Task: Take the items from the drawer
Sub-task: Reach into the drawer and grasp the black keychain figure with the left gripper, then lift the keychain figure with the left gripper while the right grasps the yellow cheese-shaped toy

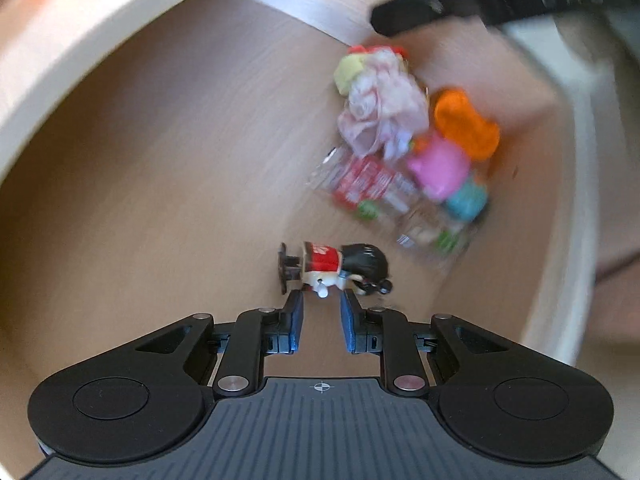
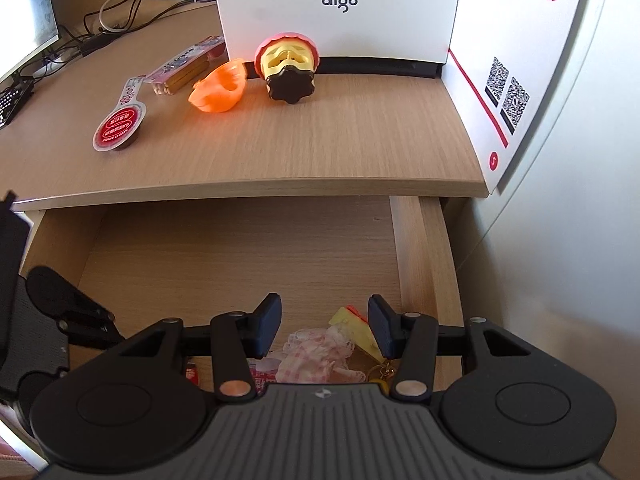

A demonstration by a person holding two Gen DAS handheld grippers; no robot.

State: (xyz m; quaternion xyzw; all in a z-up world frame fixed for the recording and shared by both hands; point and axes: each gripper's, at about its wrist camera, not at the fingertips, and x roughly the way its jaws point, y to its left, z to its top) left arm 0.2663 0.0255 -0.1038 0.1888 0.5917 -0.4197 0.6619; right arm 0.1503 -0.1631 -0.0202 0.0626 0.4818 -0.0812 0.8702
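The small figurine [image 1: 336, 266], red-bodied with a black head and a black round base, lies on its side on the drawer [image 1: 160, 184] floor, apart from the heap of remaining items; that heap, further into the drawer from the figurine, comprises a pink-and-white cloth bundle [image 1: 380, 112], an orange piece [image 1: 466, 124], a pink toy [image 1: 438, 164] and a red-labelled packet [image 1: 364, 184], all blurred; the left tool [image 1: 322, 308] hangs just short of the figurine, its jaws narrowly parted and clasping nothing, the fingertips flanking the figurine's near edge without visible contact; the right tool [image 2: 324, 324] sits over the cloth bundle with jaws moderately apart and nothing gripped; on the worktop [image 2: 320, 148] above the drawer already stand an orange cup [image 2: 220, 88], a yellow-and-black toy [image 2: 288, 68] and a red-lidded pack [image 2: 118, 124]; judgement: the step in hand is the approach to the figurine, removal partly done; the next move calls for lowering the left tool astride the figurine's body and clamping squarely, since a lying, rounded piece may roll or slip aside.
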